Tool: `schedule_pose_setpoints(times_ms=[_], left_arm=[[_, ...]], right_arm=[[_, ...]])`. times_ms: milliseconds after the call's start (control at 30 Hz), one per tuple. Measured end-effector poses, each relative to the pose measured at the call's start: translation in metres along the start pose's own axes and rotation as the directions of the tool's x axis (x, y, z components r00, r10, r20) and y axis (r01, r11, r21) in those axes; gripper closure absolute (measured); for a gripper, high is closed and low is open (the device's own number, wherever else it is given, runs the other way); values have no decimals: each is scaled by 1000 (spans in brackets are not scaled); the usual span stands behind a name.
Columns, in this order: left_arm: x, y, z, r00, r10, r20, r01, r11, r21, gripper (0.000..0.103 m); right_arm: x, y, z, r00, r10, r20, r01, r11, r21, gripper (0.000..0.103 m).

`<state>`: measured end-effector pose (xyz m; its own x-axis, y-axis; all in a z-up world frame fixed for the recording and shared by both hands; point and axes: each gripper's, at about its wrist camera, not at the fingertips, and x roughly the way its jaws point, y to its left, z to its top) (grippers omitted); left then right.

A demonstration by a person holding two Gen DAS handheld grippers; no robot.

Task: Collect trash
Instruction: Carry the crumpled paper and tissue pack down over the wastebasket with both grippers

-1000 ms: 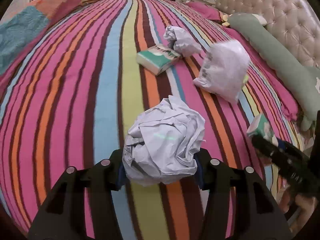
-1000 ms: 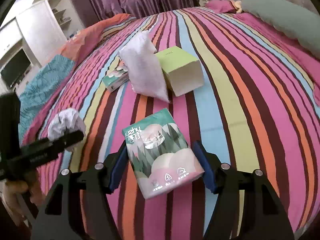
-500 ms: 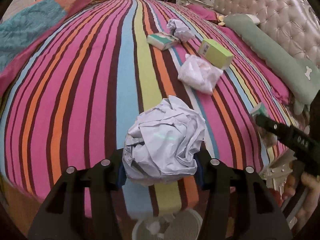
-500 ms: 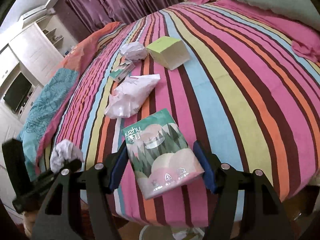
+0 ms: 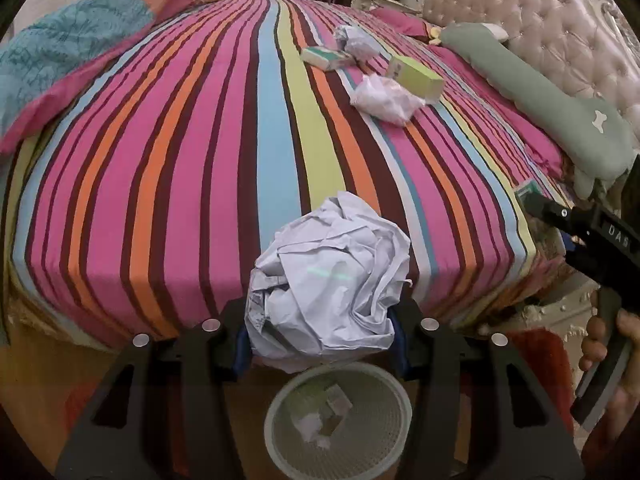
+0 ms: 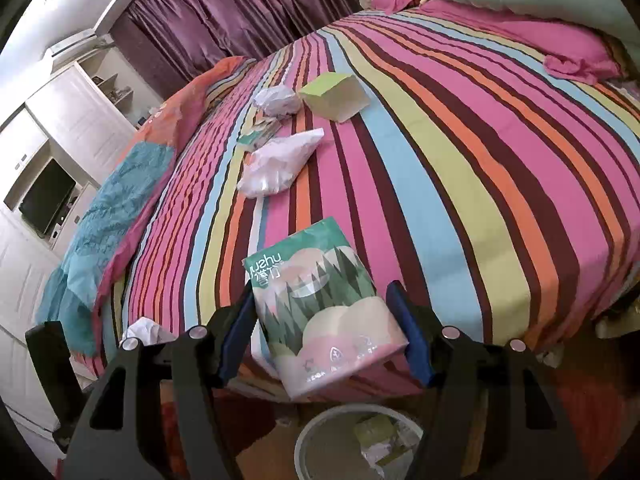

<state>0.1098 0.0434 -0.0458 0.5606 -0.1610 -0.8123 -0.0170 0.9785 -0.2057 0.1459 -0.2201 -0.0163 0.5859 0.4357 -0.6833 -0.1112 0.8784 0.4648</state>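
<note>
A: Quick status — what's each gripper got?

B: Left gripper (image 5: 322, 332) is clamped on the crumpled paper ball (image 5: 328, 292), pads pressing both sides. Right gripper (image 6: 324, 344) is closed round the tissue pack (image 6: 320, 308), green-and-pink wrapper, gripped by its edges.

A: And the bin?

B: White mesh wastebasket (image 5: 340, 420) sits on the floor at the foot of the bed (image 5: 180, 160). Paper ball hangs just above its rim, w/ some scraps already inside. In the right view the basket (image 6: 320, 432) is low in frame, tissue pack above it — prob. held there so both can drop straight in.

A: So release next?

B: Looks that way, imo. Ball's light, could catch on a pad or drift past the rim, so the jaws should spread wide.

A: Anything left on the bed?

B: Yep — another paper wad (image 5: 358, 42), small green pack (image 5: 326, 57), yellow-green box (image 5: 416, 74), white plastic bag (image 5: 384, 98), all near the far end.
</note>
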Motion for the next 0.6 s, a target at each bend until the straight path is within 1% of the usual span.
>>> schedule_pose_setpoints(times_ms=[100,200,300,467,600], left_arm=[[-5,-6,-16,1000,-1,-6,1,1000,15,52],[-8,-14,-35,999,-27,-36,28,999,23,52],[-5,-21,-50,997,-39,-67,41,999,30,52],[10,-32,-77,989,-44,-143,51,997,49,52],[22,-34,-94,980,-41,-196,53,997,56,52]], right_arm=[[-7,2,-12,1000,3,-2,-3,1000,-10,41],[-13,5,-25,1000,5,-5,-5,1000,-6,41],[-17,10,-41,1000,7,-23,-8,1000,-18,41],[-11,13,-70,996,-30,-79,28,999,-28,41],[0,5,-93,988,-63,-140,63,998,-5,41]])
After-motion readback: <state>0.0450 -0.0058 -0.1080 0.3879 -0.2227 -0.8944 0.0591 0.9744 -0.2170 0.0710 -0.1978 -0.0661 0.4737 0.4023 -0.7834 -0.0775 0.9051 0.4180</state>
